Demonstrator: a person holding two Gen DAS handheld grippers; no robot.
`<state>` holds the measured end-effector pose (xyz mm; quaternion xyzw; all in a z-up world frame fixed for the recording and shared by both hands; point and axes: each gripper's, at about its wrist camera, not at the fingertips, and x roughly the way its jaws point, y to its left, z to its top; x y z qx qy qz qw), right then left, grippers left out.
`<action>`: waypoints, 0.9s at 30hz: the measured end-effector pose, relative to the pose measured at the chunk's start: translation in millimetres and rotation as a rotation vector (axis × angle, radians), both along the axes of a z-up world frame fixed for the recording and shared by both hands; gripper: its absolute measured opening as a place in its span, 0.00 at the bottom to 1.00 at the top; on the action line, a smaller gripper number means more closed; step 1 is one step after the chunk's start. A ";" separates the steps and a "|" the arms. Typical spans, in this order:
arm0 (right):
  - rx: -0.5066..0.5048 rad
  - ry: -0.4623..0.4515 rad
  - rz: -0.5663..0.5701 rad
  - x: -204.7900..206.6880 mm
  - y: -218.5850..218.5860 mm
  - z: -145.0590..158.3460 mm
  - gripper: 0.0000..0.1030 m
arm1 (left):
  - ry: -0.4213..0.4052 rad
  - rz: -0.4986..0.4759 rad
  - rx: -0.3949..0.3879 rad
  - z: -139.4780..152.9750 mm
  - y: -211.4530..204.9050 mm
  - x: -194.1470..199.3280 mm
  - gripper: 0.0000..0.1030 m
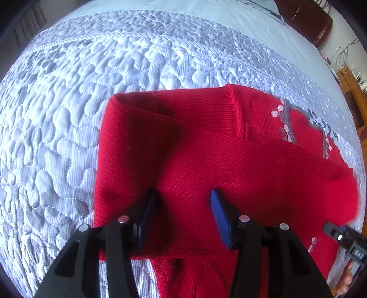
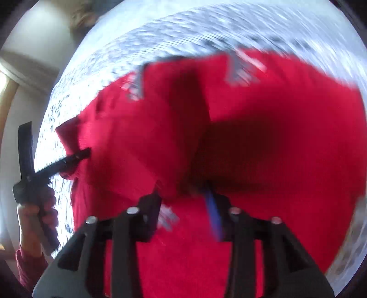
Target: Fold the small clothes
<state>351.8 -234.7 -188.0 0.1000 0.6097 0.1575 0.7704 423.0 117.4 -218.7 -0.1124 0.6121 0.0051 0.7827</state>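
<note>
A red knit sweater (image 1: 206, 160) with a grey and pink flower pattern lies partly folded on the bed; a sleeve is laid across its body. My left gripper (image 1: 183, 197) is open just above the sweater's near part, holding nothing. In the blurred right wrist view my right gripper (image 2: 183, 194) is open, its jaws apart over the red sweater (image 2: 263, 137), a raised fold of cloth standing between and beyond them. The left gripper also shows in the right wrist view (image 2: 57, 160) at the sweater's left edge.
A grey-white quilted bedspread (image 1: 80, 91) covers the bed around the sweater. A brown wooden headboard (image 1: 309, 20) and wooden furniture (image 1: 353, 91) stand beyond the bed's far right. The right gripper's body (image 1: 344, 238) is at the lower right.
</note>
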 end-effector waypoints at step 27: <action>0.091 -0.039 -0.014 30.2 -54.7 6.8 0.04 | -0.060 0.061 -0.058 26.0 9.4 -2.6 0.49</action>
